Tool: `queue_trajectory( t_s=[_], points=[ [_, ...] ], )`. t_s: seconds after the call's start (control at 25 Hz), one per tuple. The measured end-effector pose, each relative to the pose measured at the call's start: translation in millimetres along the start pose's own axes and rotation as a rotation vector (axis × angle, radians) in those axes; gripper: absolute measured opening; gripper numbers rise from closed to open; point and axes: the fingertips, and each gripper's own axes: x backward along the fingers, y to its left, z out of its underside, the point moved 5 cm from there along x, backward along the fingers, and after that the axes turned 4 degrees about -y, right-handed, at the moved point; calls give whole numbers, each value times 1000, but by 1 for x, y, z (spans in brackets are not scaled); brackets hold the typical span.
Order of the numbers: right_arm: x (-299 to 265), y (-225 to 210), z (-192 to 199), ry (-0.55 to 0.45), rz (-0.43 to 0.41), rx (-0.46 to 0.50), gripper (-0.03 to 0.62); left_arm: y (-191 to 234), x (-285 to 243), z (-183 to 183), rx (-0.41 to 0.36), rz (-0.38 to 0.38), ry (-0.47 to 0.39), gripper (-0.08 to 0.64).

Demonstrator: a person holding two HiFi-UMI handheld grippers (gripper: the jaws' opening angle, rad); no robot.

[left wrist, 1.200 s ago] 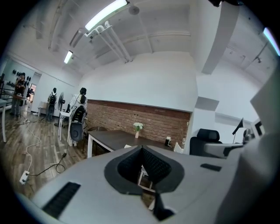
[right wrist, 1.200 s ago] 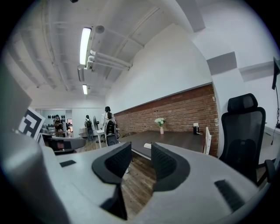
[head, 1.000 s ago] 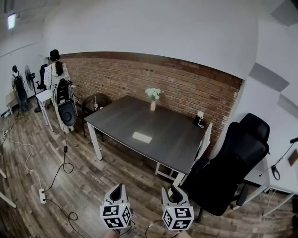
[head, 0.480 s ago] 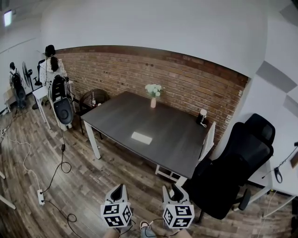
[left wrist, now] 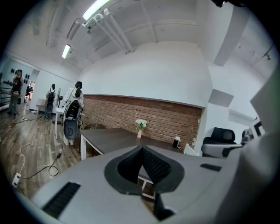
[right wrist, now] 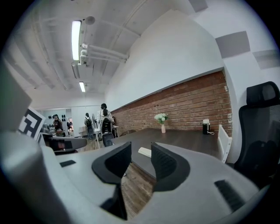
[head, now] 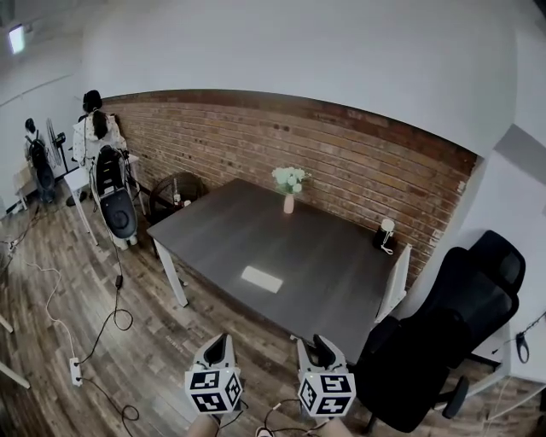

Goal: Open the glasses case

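Hanging back: both grippers are low over the wood floor (head: pixel 77 290), well short of the surface (head: pixel 341 256), touching nothing.
Left gripper (left wrist: pixel 141 148): fingers pinched together at the tips, nothing in them.
Right gripper (right wrist: pixel 141 158): fingers a narrow gap apart, also empty.
Glasses case (head: pixel 262 279): small, pale and flat, lying alone on the dark surface near its near edge, left of the middle. Too small to make out the lid.
Surface edges: the far side sits near the brick wall (head: pixel 213 145). A vase of flowers (head: pixel 288 183) stands at the far edge and a little black gadget (head: pixel 386 236) at the far right corner.
Room to move: there's open floor along the near and left sides, with just cables (head: pixel 51 294) and a power strip (head: pixel 73 371) off to the left. The right end is tighter, with a white chair (head: pixel 394 286) tucked in and a black office chair (head: pixel 444 341) near the right gripper.
Head view only: the floor clutter and the case's spot against the edges.
Right gripper view only: the case shows far off in the gap between the fingers.
Left gripper view only: ceiling lights (left wrist: pixel 98 6). Its own body hides the case.
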Motion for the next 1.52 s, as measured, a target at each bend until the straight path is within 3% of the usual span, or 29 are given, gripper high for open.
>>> queue_trajectory(
  t_s=[0.4, 0.68, 1.12, 1.52],
  points=[
    [-100, -44, -2, 36, -56, -15, 143, 7, -92, 0, 7, -60, 27, -5],
    [-144, -55, 2, 67, -79, -42, 143, 21, -129, 1, -5, -95, 75, -5],
    [-211, -54, 4, 64, 12, -39, 143, 47, -223, -8, -29, 38, 84, -5],
    [-316, -32, -27, 24, 150, -29, 143, 114, -340, -51, -47, 164, 96, -5]
  ],
)
